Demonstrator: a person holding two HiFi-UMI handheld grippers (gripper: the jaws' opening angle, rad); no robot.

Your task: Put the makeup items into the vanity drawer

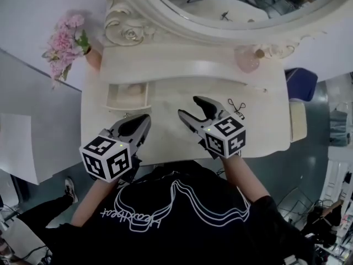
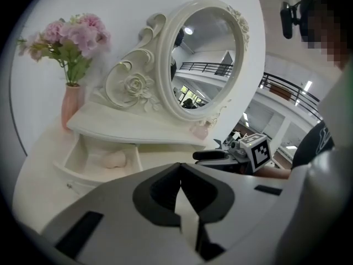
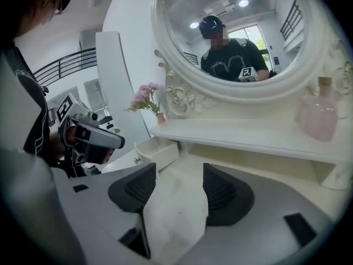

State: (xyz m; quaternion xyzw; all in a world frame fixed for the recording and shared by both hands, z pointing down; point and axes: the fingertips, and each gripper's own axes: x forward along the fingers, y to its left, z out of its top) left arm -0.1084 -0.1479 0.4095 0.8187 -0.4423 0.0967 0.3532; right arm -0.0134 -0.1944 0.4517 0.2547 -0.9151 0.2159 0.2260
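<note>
our left tongs (image 1: pixel 144 120) are shut and empty, our right tongs (image 1: pixel 190 107) open and empty. the curler (image 1: pixel 237 107) lies well right of the drawer (image 1: pixel 116 100); thin and flat, it may skid from our pinch.

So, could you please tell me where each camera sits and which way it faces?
Head view: on the person's head, looking steeply down at the vanity top; shows both forearms, left gripper, right gripper.
Left gripper view: on that gripper, facing the mirror; shows its shut jaws.
Right gripper view: on that gripper, facing the mirror and pink bottle; shows its open, empty jaws.
Shared: all three show the open drawer.
</note>
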